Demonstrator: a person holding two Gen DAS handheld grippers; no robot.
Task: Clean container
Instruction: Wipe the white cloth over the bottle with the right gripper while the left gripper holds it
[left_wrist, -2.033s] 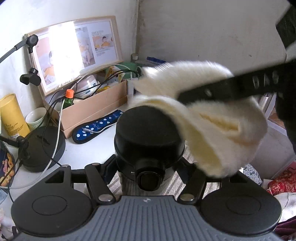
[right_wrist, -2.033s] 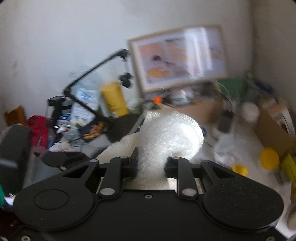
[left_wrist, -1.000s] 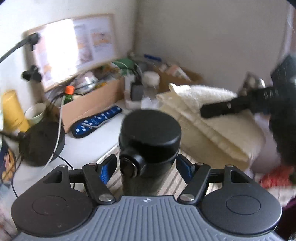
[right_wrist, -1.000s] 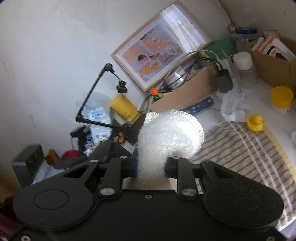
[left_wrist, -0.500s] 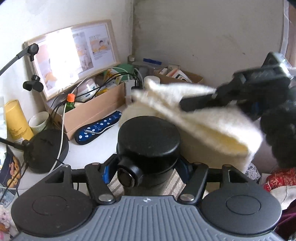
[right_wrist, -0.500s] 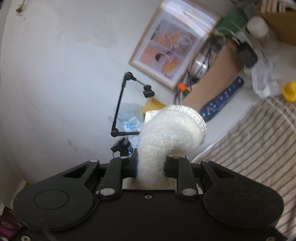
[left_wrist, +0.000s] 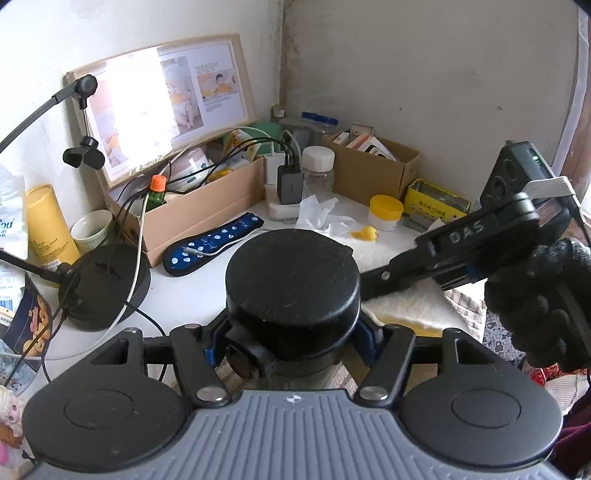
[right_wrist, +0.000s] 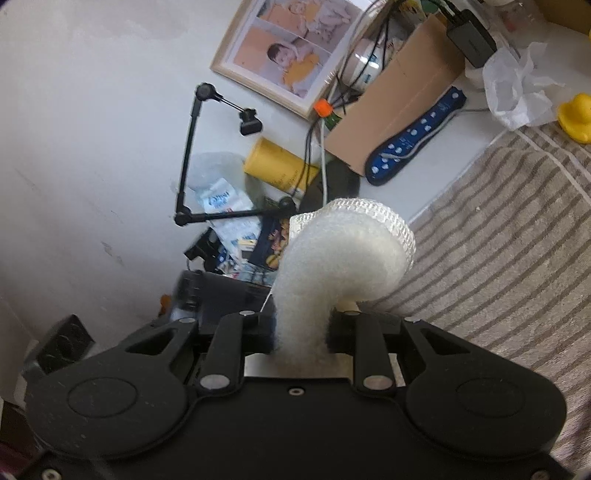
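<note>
My left gripper (left_wrist: 291, 339) is shut on a container with a round black lid (left_wrist: 292, 280) and holds it upright over the striped mat. My right gripper (right_wrist: 301, 332) is shut on a folded white fluffy cloth (right_wrist: 343, 254). In the left wrist view the right gripper's body (left_wrist: 472, 243) reaches in from the right, held by a black-gloved hand (left_wrist: 543, 302), and the cloth (left_wrist: 410, 302) lies low against the container's right side, below the lid. The container's body is mostly hidden by the lid.
A striped mat (right_wrist: 498, 240) covers the white table. Behind stand a long cardboard box (left_wrist: 199, 210), a blue dotted case (left_wrist: 214, 247), a yellow-lidded jar (left_wrist: 386, 212), a yellow duck (right_wrist: 576, 114), crumpled tissue (left_wrist: 321, 214), a lamp base (left_wrist: 107, 284) and a framed picture (left_wrist: 162, 110).
The right gripper has brought the cloth down from above and behind the lid to the container's right side. The left gripper keeps its hold; the container has barely moved.
</note>
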